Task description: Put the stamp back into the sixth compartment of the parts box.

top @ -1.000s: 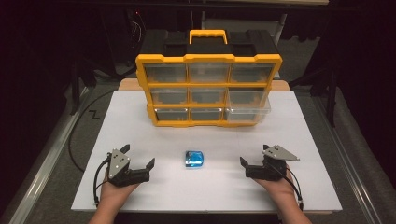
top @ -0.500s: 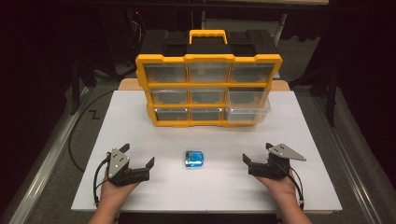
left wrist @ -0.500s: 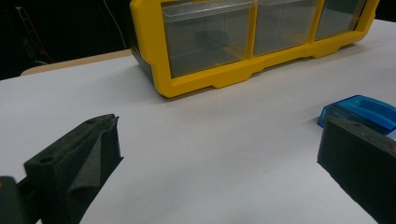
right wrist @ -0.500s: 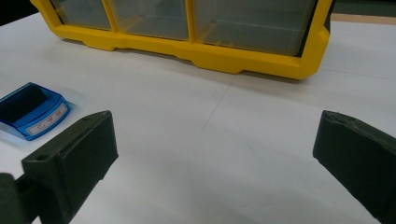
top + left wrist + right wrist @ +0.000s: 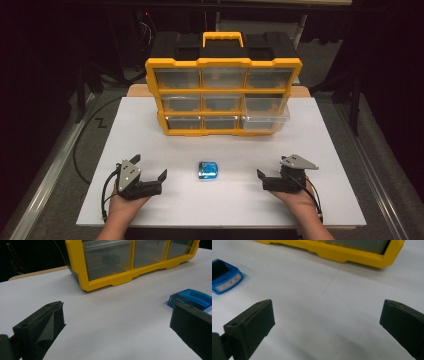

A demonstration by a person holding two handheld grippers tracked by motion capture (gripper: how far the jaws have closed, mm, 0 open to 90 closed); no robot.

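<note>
Nearest the front edge of the white surface (image 5: 150,135), a person's two hands come in from below, each holding a tool. The left tool (image 5: 150,181) rests near the front left corner, its jaws spread wide apart and empty, pointing toward the middle of the surface. The right tool (image 5: 265,179) rests near the front right corner, its jaws likewise wide apart and holding nothing, pointing inward toward the left one. A grey three-cornered plate sits on top of each, and a black cable trails from each back along the wrist.

Between the two tools, slightly farther from the front edge than their tips, lies a small blue translucent box (image 5: 208,170). It sits flat on the surface, roughly midway between the left and right edges, apart from both tools and touching neither. In the left gripper view the blue box (image 5: 192,298) appears just beyond the tool's right-hand jaw, outside the gap between the jaws. In the right gripper view it (image 5: 224,277) lies well past the left-hand jaw, off to the side, showing a pale label with red marks too small to read.

Farther back, toward the rear edge, stands a yellow-and-black drawer organizer (image 5: 222,92) with three rows of clear drawers and a yellow handle on top. Its bottom right drawer (image 5: 265,121) is pulled out a little past the frame.
</note>
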